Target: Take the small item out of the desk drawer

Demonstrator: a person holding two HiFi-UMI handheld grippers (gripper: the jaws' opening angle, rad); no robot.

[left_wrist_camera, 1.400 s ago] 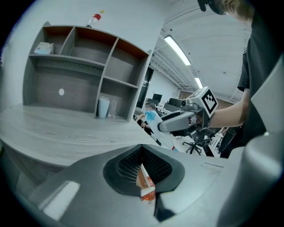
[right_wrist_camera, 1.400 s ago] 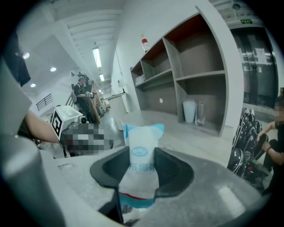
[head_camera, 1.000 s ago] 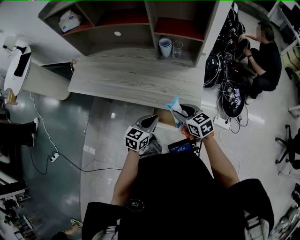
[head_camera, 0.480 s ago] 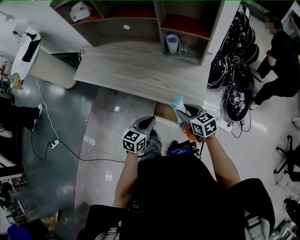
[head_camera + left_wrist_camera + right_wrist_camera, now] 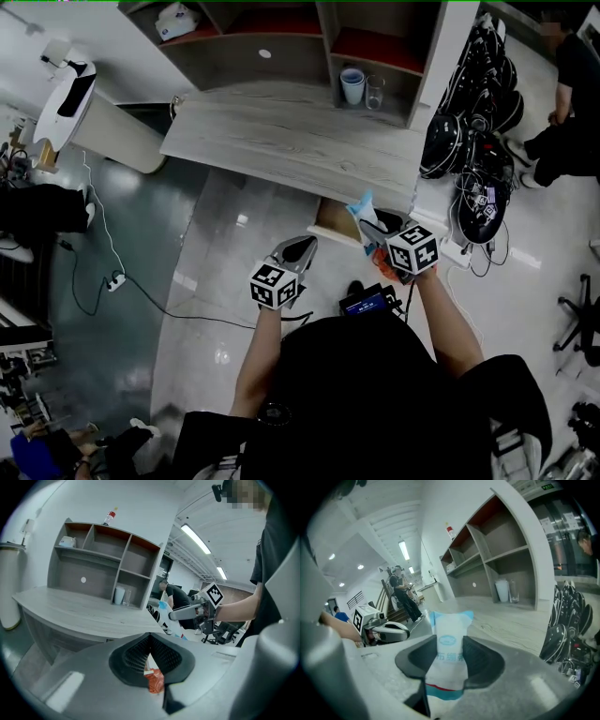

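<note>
My right gripper (image 5: 377, 226) is shut on a small white and blue packet (image 5: 362, 206), which stands up between the jaws just above the open wooden drawer (image 5: 330, 221) under the grey desk's (image 5: 281, 141) front edge. In the right gripper view the packet (image 5: 450, 660) fills the gap in that gripper (image 5: 450, 641). My left gripper (image 5: 298, 251) hangs left of the drawer with its jaws together and nothing held. In its own view the left gripper (image 5: 150, 638) looks across at the right gripper (image 5: 180, 614) and the packet (image 5: 162, 605).
A shelf unit on the desk holds a cup (image 5: 353, 84), a glass (image 5: 375, 91) and a tissue box (image 5: 174, 19). Black helmets and cables (image 5: 464, 141) are piled right of the desk. A person (image 5: 577, 94) stands far right. A cable and power strip (image 5: 114, 281) lie on the floor at left.
The head view has shifted, so the desk sits lower and further right. Both grippers kept their places by the drawer, the right still holding the packet. The person at right moved away.
</note>
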